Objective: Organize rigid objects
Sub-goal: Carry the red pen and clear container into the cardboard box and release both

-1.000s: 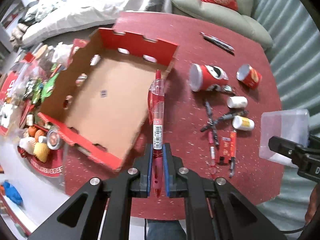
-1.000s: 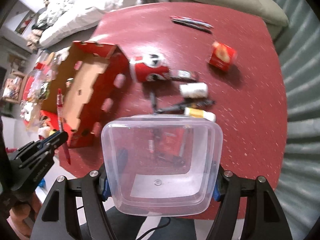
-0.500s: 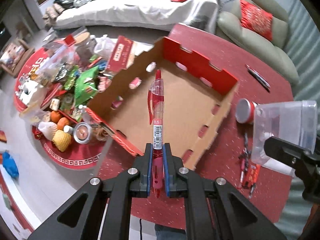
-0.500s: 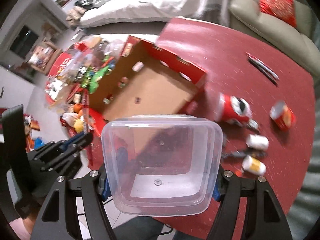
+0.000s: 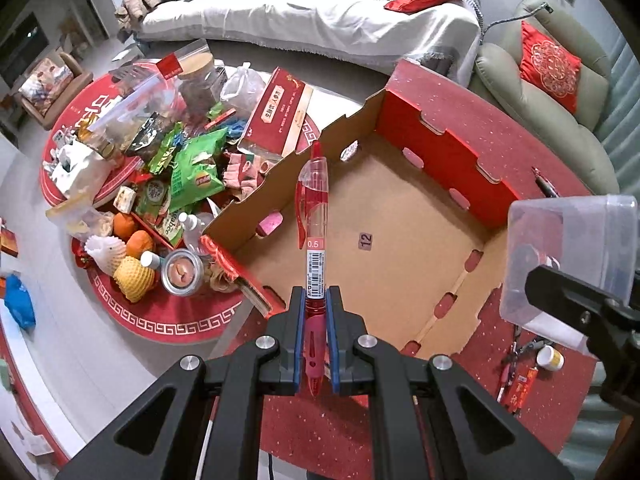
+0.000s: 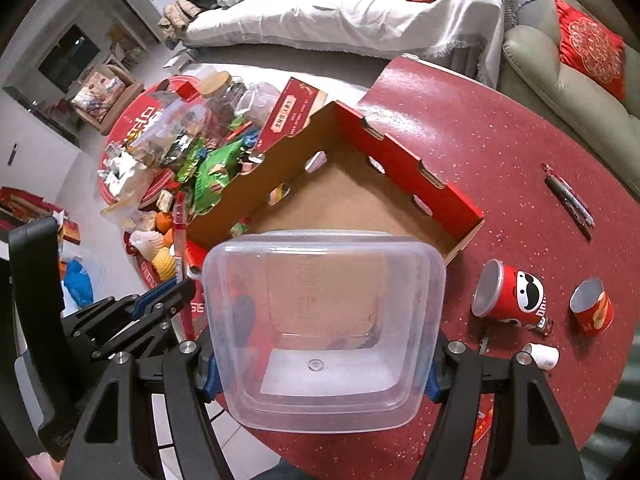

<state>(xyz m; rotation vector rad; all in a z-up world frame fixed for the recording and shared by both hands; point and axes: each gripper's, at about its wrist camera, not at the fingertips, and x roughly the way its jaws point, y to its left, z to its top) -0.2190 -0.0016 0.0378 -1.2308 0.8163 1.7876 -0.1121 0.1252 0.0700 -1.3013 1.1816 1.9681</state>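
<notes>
Left claw [image 5: 314,344] nearly closed, pinching red gel pen [image 5: 314,216]; right claw [image 6: 320,376] wide, clamping clear plastic container [image 6: 324,320] sides.

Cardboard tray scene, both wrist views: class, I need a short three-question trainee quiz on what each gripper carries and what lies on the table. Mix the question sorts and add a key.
1. True or false: the left gripper is shut on a red gel pen.
2. Multiple choice: the right gripper holds
A. a crisp can
B. a clear plastic container
C. a white bottle
3. Fill the gap: the cardboard tray on the red table holds ____ objects.

Key
1. True; the pen points forward from the closed gripper.
2. B; the red crisp can lies on its side on the table.
3. No; only its bare brown floor shows.
</notes>
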